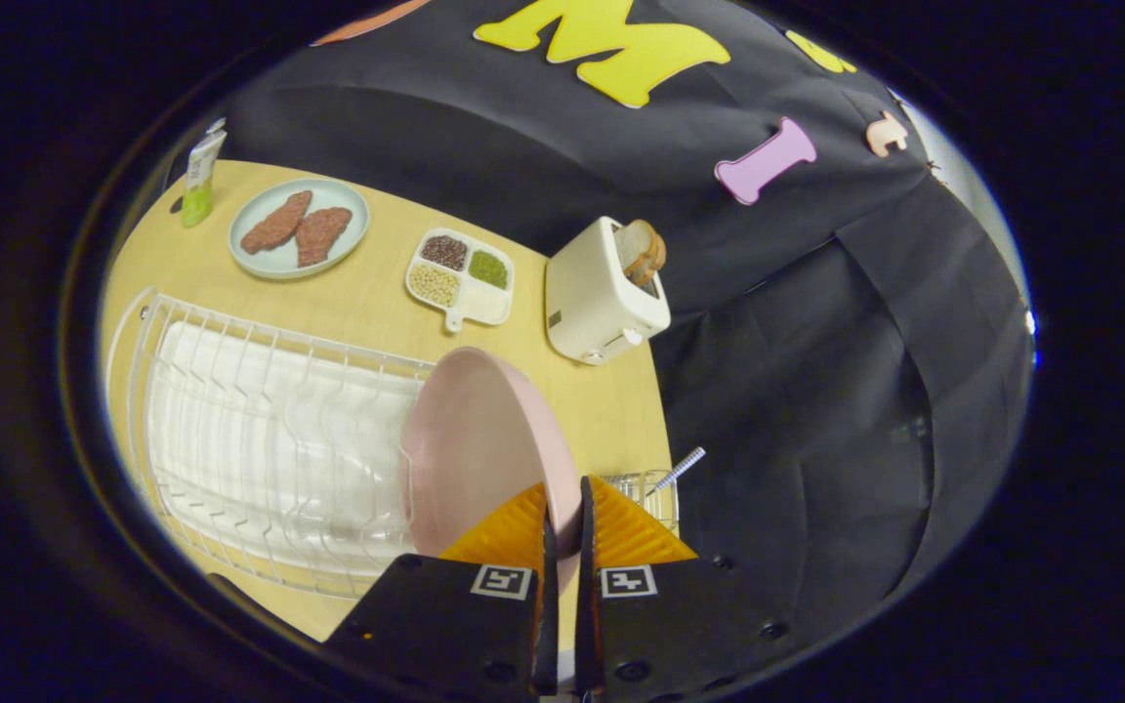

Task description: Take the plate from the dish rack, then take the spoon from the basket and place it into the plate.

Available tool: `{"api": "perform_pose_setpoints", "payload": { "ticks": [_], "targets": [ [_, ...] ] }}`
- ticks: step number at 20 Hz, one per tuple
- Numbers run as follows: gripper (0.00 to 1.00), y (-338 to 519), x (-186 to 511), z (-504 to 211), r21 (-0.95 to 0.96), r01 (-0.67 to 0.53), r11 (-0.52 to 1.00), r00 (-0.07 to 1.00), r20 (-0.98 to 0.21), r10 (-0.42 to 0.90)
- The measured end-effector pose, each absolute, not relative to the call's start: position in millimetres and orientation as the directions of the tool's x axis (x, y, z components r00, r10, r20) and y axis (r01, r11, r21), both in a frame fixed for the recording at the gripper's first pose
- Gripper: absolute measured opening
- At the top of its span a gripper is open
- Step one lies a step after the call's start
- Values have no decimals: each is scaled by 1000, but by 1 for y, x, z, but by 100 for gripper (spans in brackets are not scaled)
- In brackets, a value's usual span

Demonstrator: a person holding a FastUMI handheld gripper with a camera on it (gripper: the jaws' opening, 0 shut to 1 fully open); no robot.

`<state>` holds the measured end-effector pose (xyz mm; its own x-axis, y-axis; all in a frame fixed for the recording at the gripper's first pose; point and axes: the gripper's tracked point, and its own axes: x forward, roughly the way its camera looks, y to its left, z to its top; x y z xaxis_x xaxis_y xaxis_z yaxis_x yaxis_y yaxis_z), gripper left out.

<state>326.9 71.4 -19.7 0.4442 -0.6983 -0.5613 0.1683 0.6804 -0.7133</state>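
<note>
Now, gripper (562,503) fingers clamped on pink plate (470,449) rim, plate upright by dish rack (260,459), spoon (677,472) in basket (655,488) beyond.

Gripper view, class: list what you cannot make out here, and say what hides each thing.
- Pink plate: near rim hidden by the gripper, whose fingers are clamped on it.
- Basket: mostly covered by a finger; contents unclear.
- Spoon: its bowl is hidden.
- Dish rack: near corner hidden behind the gripper body.

My tongs (562,508) pinch the plate (475,439), which blocks the dish rack (260,439). I see bare surface (611,400) between plate and toaster (602,293). The basket (655,488) stands near right.
</note>
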Motion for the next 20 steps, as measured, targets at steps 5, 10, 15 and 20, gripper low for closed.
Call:
{"api": "perform_pose_setpoints", "payload": {
  "ticks": [5,10,15,20],
  "targets": [
    [12,75,316,-7,-700,206,683,489,-532,-692],
    [12,78,287,-2,-612,167,773,550,-593,-588],
    [12,77,235,-3,-477,102,873,596,-674,-437],
    [12,76,160,-26,-313,-6,950,582,-774,-251]
  ]
}}
